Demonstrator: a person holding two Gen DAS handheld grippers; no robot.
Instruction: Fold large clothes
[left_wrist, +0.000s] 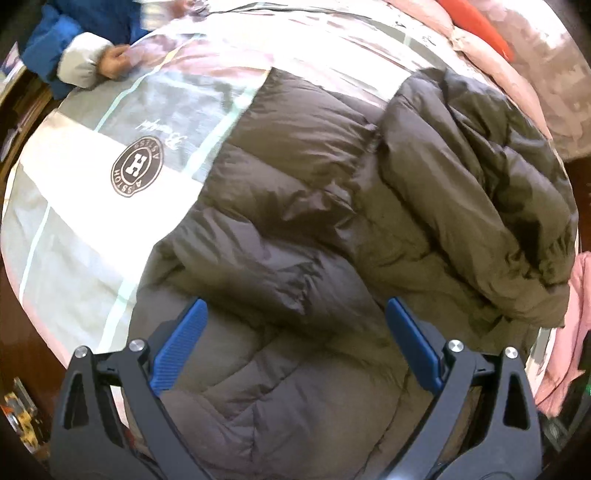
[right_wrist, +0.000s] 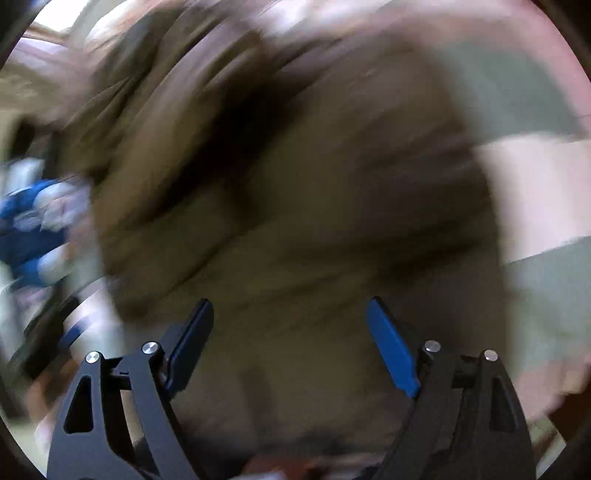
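A large brown quilted puffer jacket (left_wrist: 314, 206) lies spread on a bed, with one part bunched in folds at the right (left_wrist: 480, 177). My left gripper (left_wrist: 295, 310) hangs open just above the jacket's near part, its blue pads (left_wrist: 181, 350) wide apart with nothing between them. In the right wrist view the picture is heavily blurred. The same brown jacket (right_wrist: 295, 203) fills it, and my right gripper (right_wrist: 291, 310) stands open over the fabric, holding nothing.
The bedspread (left_wrist: 92, 184) is grey and white striped with a round dark logo (left_wrist: 136, 170). A person's hand and blue sleeve (left_wrist: 107, 59) rest at the bed's far left edge. Pink bedding (left_wrist: 498, 74) lies at the far right; a pink cloth (left_wrist: 569, 332) hangs at the right edge.
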